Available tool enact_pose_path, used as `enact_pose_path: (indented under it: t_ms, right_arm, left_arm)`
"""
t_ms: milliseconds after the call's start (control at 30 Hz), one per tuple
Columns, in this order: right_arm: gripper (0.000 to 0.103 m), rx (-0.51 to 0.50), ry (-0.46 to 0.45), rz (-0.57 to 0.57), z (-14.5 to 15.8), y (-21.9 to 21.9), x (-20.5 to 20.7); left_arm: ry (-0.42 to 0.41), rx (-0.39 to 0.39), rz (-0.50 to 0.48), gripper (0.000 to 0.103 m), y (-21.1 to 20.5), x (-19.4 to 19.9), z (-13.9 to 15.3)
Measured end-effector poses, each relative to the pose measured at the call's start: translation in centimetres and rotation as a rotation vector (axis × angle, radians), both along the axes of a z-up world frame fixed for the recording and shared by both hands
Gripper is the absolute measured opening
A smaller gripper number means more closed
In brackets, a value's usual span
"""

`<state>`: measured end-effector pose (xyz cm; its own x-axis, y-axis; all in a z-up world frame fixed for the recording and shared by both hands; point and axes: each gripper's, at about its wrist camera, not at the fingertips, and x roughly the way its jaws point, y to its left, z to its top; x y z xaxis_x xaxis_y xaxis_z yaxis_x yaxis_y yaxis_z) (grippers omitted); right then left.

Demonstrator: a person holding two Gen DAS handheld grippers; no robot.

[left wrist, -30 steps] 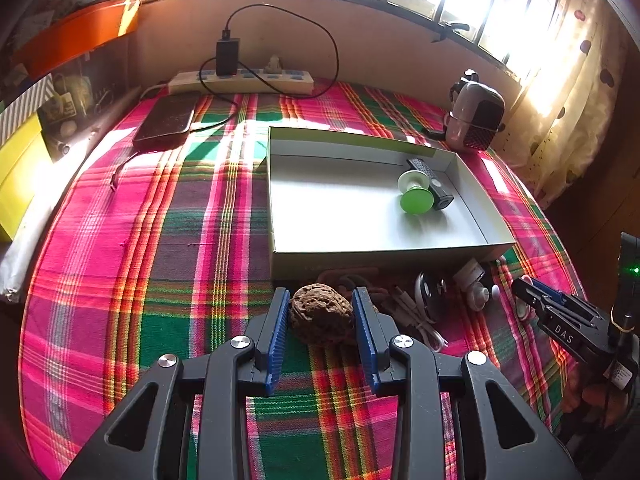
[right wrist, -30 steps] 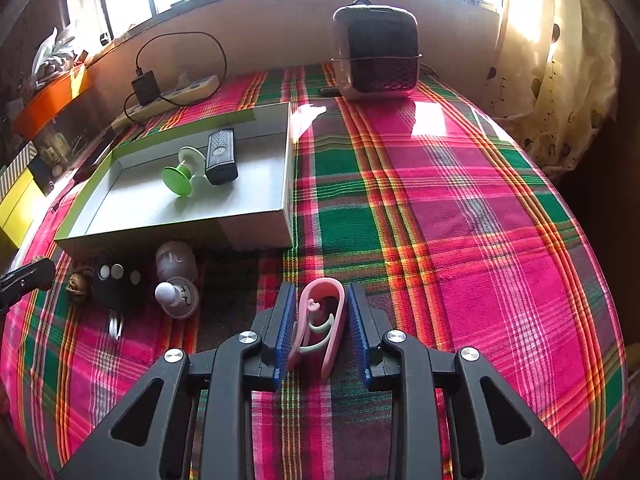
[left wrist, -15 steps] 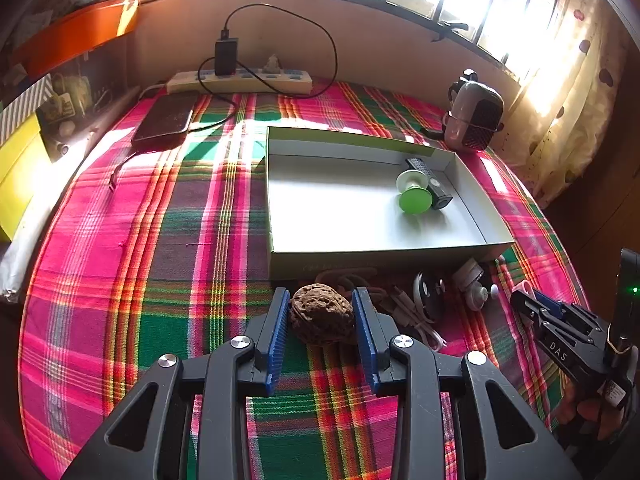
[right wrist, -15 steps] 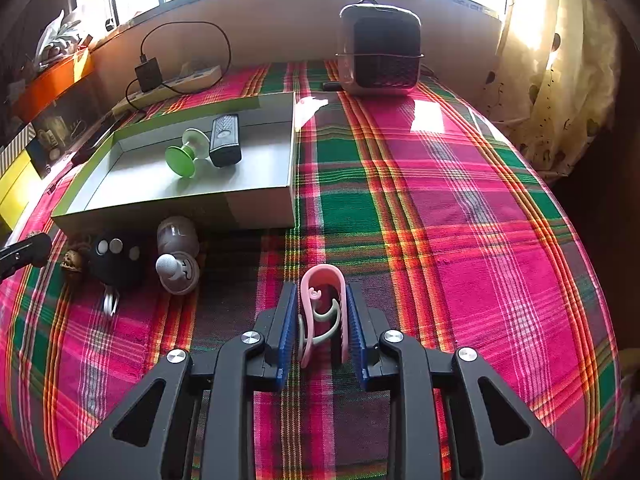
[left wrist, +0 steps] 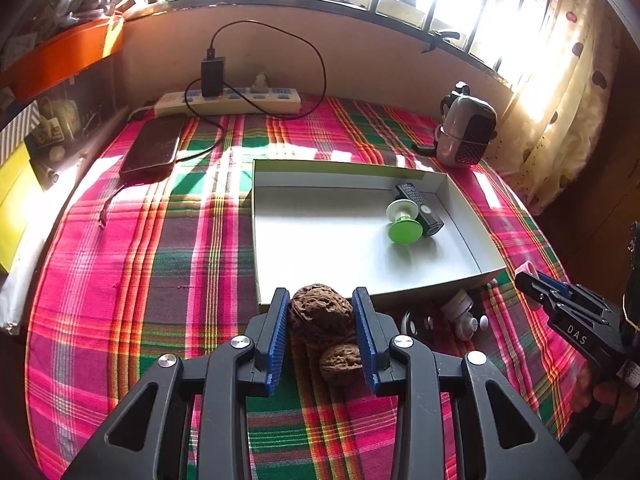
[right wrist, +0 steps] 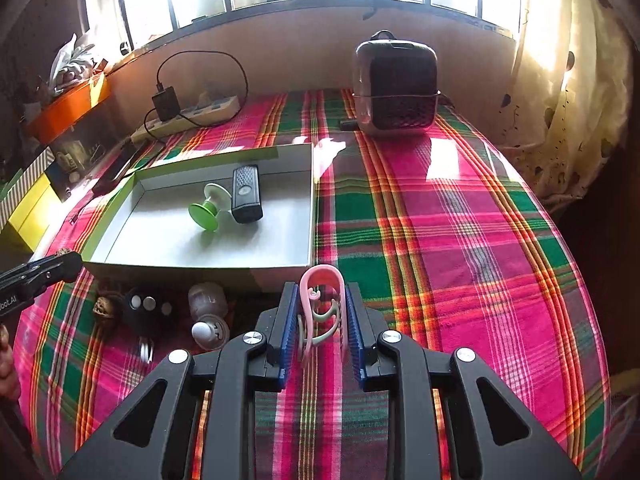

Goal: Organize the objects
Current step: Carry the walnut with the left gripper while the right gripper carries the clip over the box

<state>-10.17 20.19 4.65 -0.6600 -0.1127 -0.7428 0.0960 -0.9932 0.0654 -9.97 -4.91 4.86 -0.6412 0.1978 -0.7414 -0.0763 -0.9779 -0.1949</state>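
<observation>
My left gripper [left wrist: 322, 308] is shut on a brown walnut [left wrist: 320, 314] and holds it above the cloth, at the near edge of the shallow grey box [left wrist: 320, 296]. A second walnut [left wrist: 340, 362] lies on the cloth below it. My right gripper [right wrist: 320, 300] is shut on a pink clip [right wrist: 320, 300] and holds it raised near the box's near right corner [right wrist: 280, 270]. In the box lie a green and white suction cup [left wrist: 404, 222] and a black device [left wrist: 420, 208].
On the plaid cloth before the box lie a black key fob [right wrist: 146, 310], a small white and grey bottle [right wrist: 208, 312] and a walnut [right wrist: 104, 308]. A speaker [right wrist: 394, 90], a power strip [left wrist: 228, 100] and a phone [left wrist: 152, 152] stand further back.
My left gripper has lifted the walnut off the cloth toward the box; a second walnut shows below it. My right gripper has closed on the pink clip and moved forward toward the box.
</observation>
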Motion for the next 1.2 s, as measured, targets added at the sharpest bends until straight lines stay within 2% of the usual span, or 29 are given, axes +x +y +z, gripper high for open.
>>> enact_pose_path:
  t_ms: [300,567,1200]
  right_arm:
    - [0.024,-0.030,0.003,0.056,1.2,-0.7,-5.4]
    - [0.024,-0.013,-0.006,0.100,1.0,-2.0,-9.0]
    - [0.024,0.024,-0.070,0.131,-1.4,-3.9,-13.9]
  left_arm:
    - [-0.017,-0.004,-0.037,0.030,1.0,-4.1,-0.1]
    - [-0.028,-0.032,-0.060,0.030,1.9,-7.4,-0.3]
    - [-0.093,-0.063,-0.044,0.030,1.8,-12.8,-3.0]
